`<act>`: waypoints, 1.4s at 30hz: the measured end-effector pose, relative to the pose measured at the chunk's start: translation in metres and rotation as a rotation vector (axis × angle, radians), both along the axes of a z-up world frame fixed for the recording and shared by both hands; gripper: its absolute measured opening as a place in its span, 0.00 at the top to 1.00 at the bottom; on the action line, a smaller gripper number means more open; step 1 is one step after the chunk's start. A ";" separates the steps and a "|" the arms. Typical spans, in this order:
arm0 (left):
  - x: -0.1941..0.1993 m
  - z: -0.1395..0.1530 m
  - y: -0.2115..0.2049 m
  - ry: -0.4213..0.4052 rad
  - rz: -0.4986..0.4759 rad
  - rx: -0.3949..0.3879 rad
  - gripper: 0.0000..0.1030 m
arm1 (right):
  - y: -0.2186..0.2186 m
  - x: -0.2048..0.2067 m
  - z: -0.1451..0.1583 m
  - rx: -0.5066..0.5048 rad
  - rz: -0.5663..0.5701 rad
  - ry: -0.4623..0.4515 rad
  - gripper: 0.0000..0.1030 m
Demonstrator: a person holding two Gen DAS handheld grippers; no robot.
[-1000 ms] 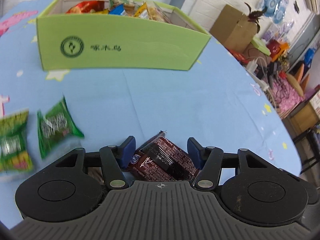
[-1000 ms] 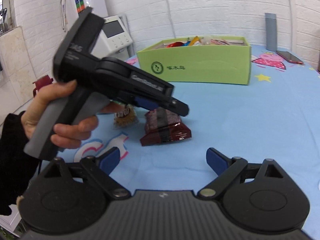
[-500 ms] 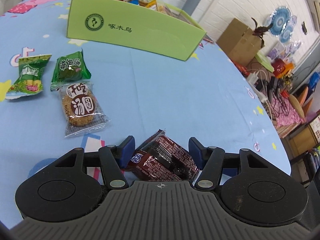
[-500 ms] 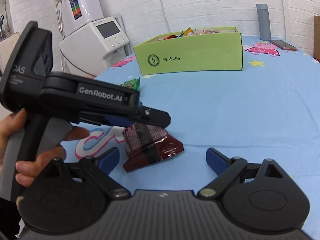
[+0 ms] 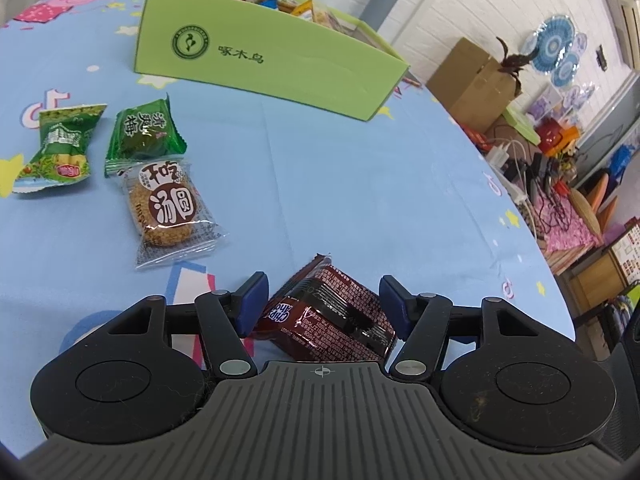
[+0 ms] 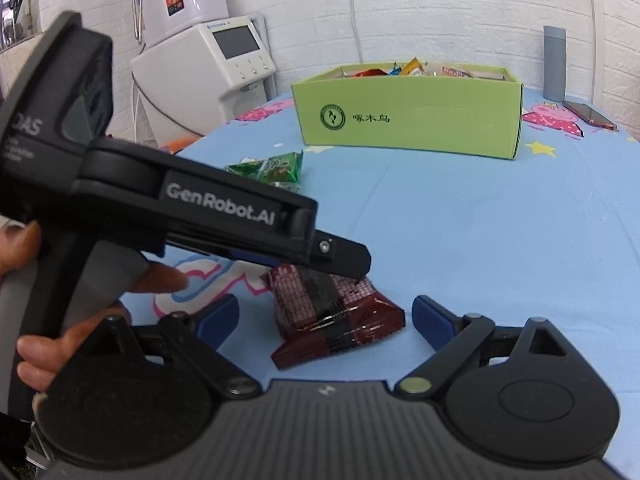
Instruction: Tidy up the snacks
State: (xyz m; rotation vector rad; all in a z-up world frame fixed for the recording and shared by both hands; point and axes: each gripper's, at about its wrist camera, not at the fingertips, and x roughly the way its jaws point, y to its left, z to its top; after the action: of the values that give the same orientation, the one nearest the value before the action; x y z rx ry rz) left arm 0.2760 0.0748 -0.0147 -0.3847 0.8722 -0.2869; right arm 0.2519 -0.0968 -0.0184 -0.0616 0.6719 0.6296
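A dark red cookie packet (image 5: 326,314) lies on the blue tablecloth between the fingers of my left gripper (image 5: 322,298), whose jaws stand apart around it without gripping. It also shows in the right wrist view (image 6: 332,314), under the left gripper (image 6: 340,256). My right gripper (image 6: 324,320) is open and empty, low over the table in front of the packet. A green snack box (image 5: 264,56) holding several snacks stands at the far side; it also shows in the right wrist view (image 6: 408,116).
Two green packets (image 5: 60,146) (image 5: 142,134) and a clear sesame-cake packet (image 5: 170,212) lie left of the left gripper. A grey cylinder (image 6: 554,64) and a phone (image 6: 588,114) are behind the box. The table edge (image 5: 540,248) curves at right. A white machine (image 6: 204,68) stands beyond the table.
The left gripper has come down and back from the box with the dark red packet, which now rests on the cloth. Its jaws have widened. The right gripper stayed open.
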 end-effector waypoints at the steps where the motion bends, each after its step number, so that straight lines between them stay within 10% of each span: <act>1: 0.000 0.000 0.000 -0.001 0.000 -0.003 0.52 | 0.002 0.000 -0.002 -0.009 0.003 0.000 0.10; 22: -0.029 0.000 0.024 0.032 0.049 -0.124 0.51 | 0.015 0.000 -0.009 -0.061 0.058 -0.043 0.10; 42: 0.035 -0.001 0.051 0.005 0.180 0.131 0.44 | 0.027 0.013 -0.012 -0.151 0.103 -0.077 0.09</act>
State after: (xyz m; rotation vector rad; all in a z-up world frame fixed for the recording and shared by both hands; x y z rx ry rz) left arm 0.3105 0.1261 -0.0155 -0.3398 0.8496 -0.0622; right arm 0.2650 -0.0701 -0.0304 -0.2609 0.6440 0.6710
